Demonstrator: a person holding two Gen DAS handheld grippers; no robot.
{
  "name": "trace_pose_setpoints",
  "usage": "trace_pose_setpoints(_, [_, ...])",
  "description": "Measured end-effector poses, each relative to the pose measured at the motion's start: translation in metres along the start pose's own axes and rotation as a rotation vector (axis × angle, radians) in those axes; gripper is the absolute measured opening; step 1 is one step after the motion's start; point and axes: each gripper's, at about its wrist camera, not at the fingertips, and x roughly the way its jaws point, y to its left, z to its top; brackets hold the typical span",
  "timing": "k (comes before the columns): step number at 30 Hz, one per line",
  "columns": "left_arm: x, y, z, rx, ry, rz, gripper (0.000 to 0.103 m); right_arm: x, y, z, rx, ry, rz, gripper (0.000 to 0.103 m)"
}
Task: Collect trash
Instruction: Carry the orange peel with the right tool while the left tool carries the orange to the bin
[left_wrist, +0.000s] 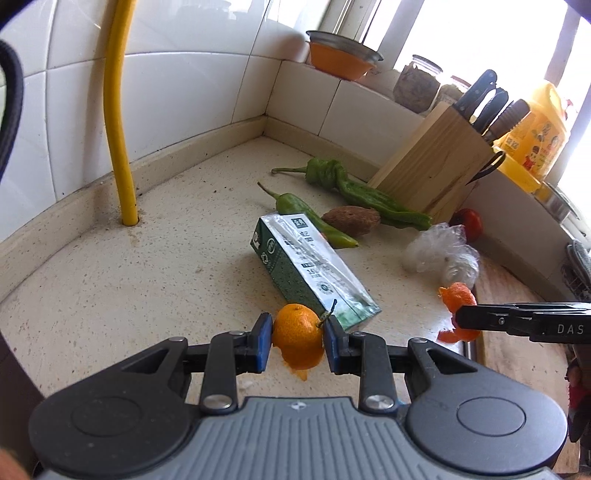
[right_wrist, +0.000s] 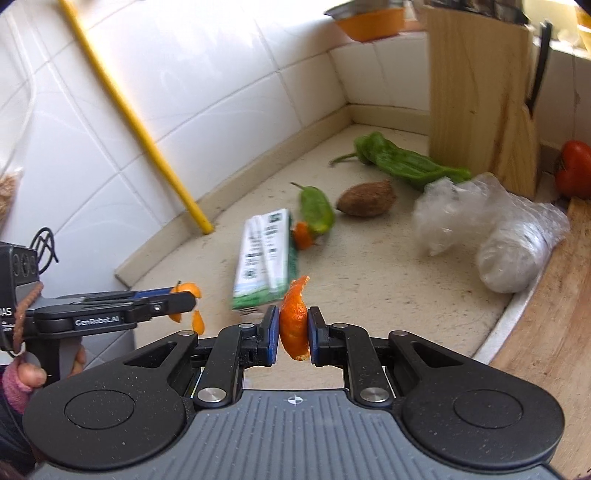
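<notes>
- Between my left gripper's (left_wrist: 297, 341) blue pads sits a piece of orange peel (left_wrist: 297, 334), rounded like a shell with its stem still on; the grip is firm and the peel hangs clear of the counter (left_wrist: 147, 280).
- My right gripper (right_wrist: 293, 336) is pinched on a thinner peel strip (right_wrist: 294, 321), held edge-on, also off the counter.
- Both loads are light and floppy, so I judge it best to hold the squeeze steady and carry them level, without jerks; a loose flap under the left peel could tear away.
- Just beyond lies the green carton (left_wrist: 312, 271), flat on its side, likely trash to fetch next.
- Near it a small peel scrap (right_wrist: 303, 235) rests against a green pepper (right_wrist: 316, 210).
- Farther right sits crumpled plastic wrap (right_wrist: 491, 229), easy to crush and snag.
- No bin shows in either view, so I cannot tell where to drop these.
</notes>
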Motion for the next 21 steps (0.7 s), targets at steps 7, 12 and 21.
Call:
trace_pose_setpoints(7, [-0.031,-0.002,-0.014,-0.017,-0.044,0.019,0.026,-0.006,0.029,0.0,-0.057,-0.004,0.066,0.021])
trace_pose_setpoints(12, [-0.051,0.001,-0.025,-0.04,-0.083,0.045,0.026,-0.006,0.052,-0.001,-0.108,0.004,0.121,0.021])
trace_pose_setpoints(21, [-0.099,0.02,-0.053,-0.112,-0.148,0.15,0.026,0.016,0.116,-0.005,-0.23,0.058,0.278,0.021])
